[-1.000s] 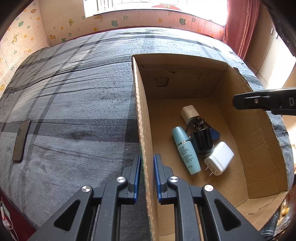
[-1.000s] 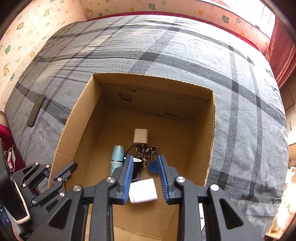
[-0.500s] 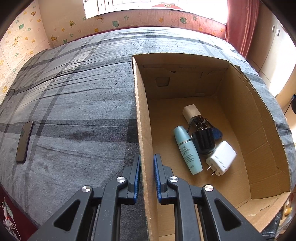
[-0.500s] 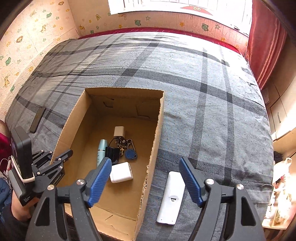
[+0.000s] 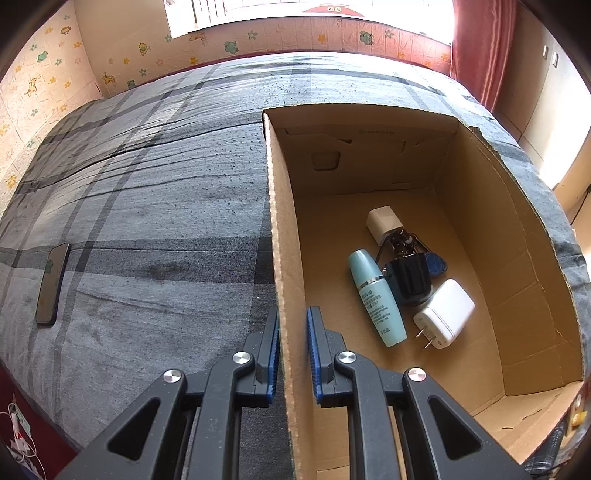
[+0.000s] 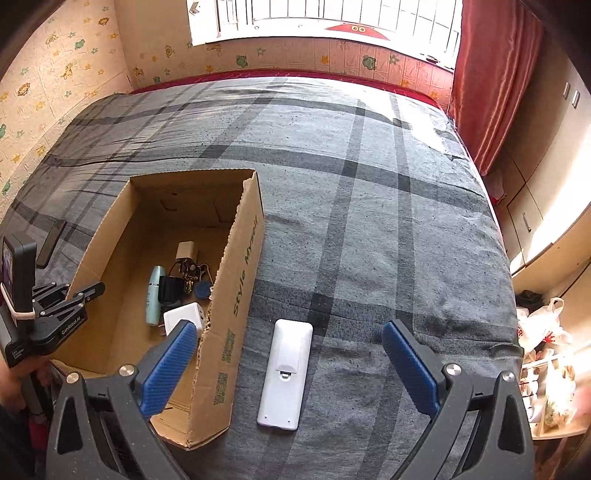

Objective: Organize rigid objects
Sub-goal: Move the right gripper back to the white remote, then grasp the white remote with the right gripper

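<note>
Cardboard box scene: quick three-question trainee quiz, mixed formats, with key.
1. True or false: the white remote lies inside the cardboard box.
2. What does the left gripper clamp? A) bottle B) box wall C) phone
3. Fill in: the turquoise bottle lies beside a white ____ with prongs.

Key: 1 false, it lies on the blanket between the opening fingers of the right gripper, untouched. 2 B. 3 charger.

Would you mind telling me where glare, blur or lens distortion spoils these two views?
Left wrist view: window blown out, fisheye bows the cardboard box wall, contents stay sharp. Right wrist view: sunlight washes out the lower right corner beside the bed; the white remote is crisp.
</note>
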The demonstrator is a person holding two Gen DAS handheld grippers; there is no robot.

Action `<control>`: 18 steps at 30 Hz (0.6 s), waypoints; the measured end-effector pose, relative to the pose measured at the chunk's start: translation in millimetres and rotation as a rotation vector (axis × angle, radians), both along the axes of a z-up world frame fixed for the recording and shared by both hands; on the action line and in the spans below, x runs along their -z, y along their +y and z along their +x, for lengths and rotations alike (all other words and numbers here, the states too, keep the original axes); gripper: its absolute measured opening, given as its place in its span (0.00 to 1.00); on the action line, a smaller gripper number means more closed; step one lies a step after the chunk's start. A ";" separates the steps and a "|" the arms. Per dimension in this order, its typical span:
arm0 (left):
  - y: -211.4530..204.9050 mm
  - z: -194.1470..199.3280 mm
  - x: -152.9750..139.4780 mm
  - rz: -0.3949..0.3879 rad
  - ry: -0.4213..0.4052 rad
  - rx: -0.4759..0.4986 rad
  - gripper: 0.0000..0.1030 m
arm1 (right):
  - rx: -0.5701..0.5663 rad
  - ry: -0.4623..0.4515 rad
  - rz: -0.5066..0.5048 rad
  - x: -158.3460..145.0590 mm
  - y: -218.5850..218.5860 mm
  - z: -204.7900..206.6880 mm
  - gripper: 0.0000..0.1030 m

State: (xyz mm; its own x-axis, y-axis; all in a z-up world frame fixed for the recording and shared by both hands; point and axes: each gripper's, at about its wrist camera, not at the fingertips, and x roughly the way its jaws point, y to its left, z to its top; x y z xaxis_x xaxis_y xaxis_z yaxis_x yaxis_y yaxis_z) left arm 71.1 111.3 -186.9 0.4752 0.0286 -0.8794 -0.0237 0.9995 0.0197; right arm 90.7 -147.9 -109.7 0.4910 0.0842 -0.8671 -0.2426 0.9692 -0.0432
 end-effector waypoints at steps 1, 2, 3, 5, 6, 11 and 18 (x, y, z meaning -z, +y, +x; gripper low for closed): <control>-0.3 0.4 -0.2 0.001 0.001 0.000 0.15 | 0.003 -0.005 -0.009 3.4 -3.7 -1.1 0.99; -0.5 0.8 -0.2 0.001 0.003 0.000 0.15 | 0.006 -0.006 -0.015 7.2 -6.8 -1.6 0.99; -0.6 1.0 -0.2 0.003 0.004 0.000 0.15 | 0.009 0.002 -0.022 11.6 -9.1 -1.6 0.99; -1.3 1.6 -0.2 0.006 0.006 0.001 0.15 | 0.014 0.022 -0.027 20.7 -13.4 -1.2 0.99; -1.4 1.8 -0.2 0.006 0.007 0.001 0.15 | 0.012 0.036 -0.026 25.3 -14.8 -0.5 0.99; -1.7 1.8 0.0 0.006 0.007 -0.002 0.15 | 0.004 0.088 -0.004 51.9 -18.8 2.5 0.99; -0.9 1.5 0.2 0.002 0.006 -0.004 0.15 | 0.013 0.162 0.011 91.9 -19.7 10.7 0.98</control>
State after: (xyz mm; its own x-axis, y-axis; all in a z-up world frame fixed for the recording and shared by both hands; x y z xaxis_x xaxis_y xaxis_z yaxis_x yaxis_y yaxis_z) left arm 72.6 110.5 -187.1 0.4699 0.0319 -0.8821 -0.0274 0.9994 0.0215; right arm 101.5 -167.7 -201.6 0.3457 0.0884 -0.9342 -0.2334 0.9724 0.0057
